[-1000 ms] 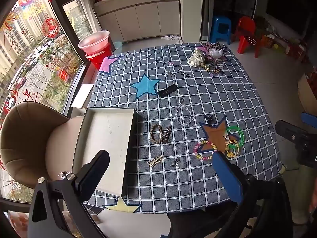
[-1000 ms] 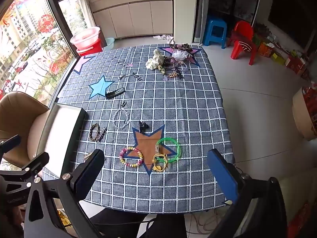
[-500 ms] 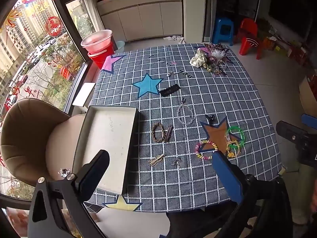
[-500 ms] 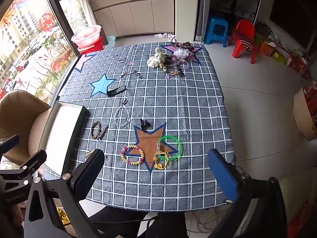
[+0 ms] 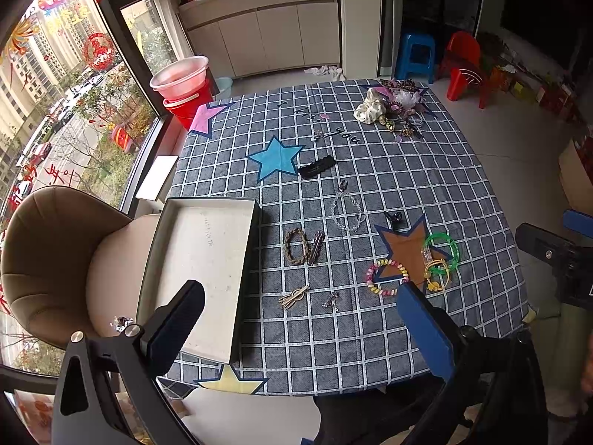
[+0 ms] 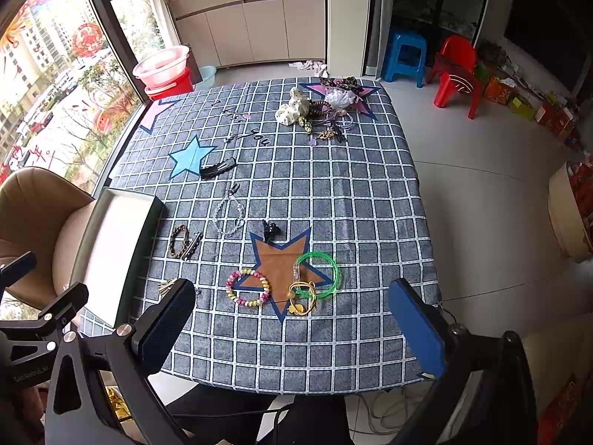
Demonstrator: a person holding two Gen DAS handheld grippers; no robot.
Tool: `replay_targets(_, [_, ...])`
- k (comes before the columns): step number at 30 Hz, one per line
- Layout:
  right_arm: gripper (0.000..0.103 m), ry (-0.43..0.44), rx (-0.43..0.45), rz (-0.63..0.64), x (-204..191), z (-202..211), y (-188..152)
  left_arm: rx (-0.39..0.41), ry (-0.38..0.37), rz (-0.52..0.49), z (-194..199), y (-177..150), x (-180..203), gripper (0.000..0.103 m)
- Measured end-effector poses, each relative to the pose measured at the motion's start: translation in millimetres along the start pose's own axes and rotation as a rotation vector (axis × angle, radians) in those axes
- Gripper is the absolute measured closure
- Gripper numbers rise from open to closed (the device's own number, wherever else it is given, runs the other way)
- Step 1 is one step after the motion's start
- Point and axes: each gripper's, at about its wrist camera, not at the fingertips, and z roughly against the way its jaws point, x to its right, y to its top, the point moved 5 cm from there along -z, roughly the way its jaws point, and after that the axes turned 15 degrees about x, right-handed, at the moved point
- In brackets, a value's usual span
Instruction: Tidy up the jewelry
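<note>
You hold your left hand-held gripper (image 5: 296, 319) up above the near edge of the worktop (image 5: 407, 185). Its two fingers are spread wide and nothing is between them. Your right hand-held gripper (image 6: 292, 319) is up in the air too, spread wide and holding nothing.

The worktop has a blue checked cloth with stars on it. A white box (image 5: 200, 259) sits open at the left side, partly over the edge near a tan chair (image 5: 48, 252). Nothing lies inside the box.

The jewelry is spread out on the cloth. Just to the right of the box lies a brown braided bracelet (image 5: 294, 245), and a small metal clip (image 5: 315, 247) is right beside it. Nearer to you is a gold hair clip (image 5: 294, 296). A clear bead chain (image 5: 347, 214) lies in the middle of the cloth. A black hair clip (image 5: 317, 167) lies next to the blue star (image 5: 276, 157).

On the brown star (image 6: 281, 259) a green bangle (image 6: 318, 274) and a yellow bracelet (image 6: 302, 298) touch each other. A pink and yellow bead bracelet (image 6: 247, 286) lies on the star's left point. A small black clip (image 6: 270, 229) sits at the star's top.

Far away, at the back right corner, there is a heap of hair ties and jewelry (image 6: 322, 109).
</note>
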Motion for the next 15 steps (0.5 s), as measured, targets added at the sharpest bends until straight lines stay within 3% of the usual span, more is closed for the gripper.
replay_targets(15, [0.0,0.0,-0.001,0.004,-0.4,-0.5,-1.8,0.0,0.001,-0.001,0.3,-0.1,0.8,0.0])
